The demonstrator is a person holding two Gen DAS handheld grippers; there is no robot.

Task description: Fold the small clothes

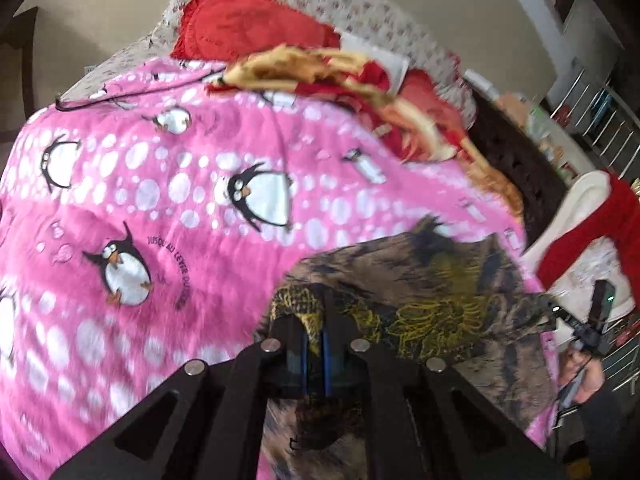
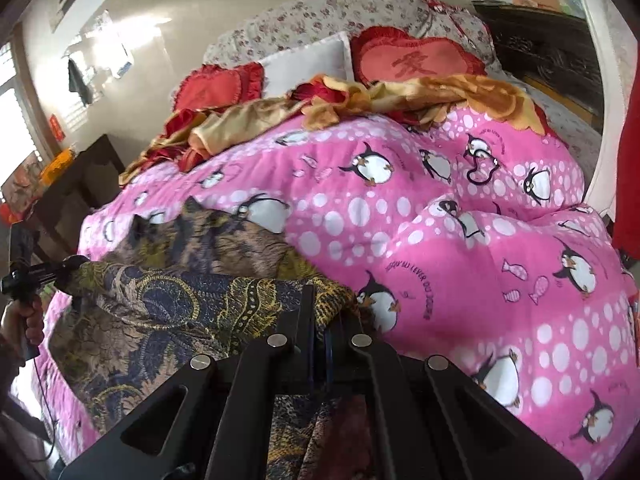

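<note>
The garment [image 1: 420, 296], a brown cloth with blue and yellow leaf print, hung stretched between the two tongs over the near end of a bed, its far part draped onto the pink penguin blanket [image 1: 168, 184]. The left gripper [image 1: 316, 320] was pinched tight on one corner of the cloth, the fabric bunched over its fingertips and falling below the jaws. The right gripper [image 2: 320, 316] was likewise clamped on the opposite corner, cloth folded over its tips. In the right wrist view the left gripper showed at the far left edge, a hand [image 2: 24, 320] on its grip, with the top hem running straight across to the right one. Red cushions [image 2: 416, 60] and a gold quilt [image 2: 360, 100] lay well beyond, at the bed's head.
</note>
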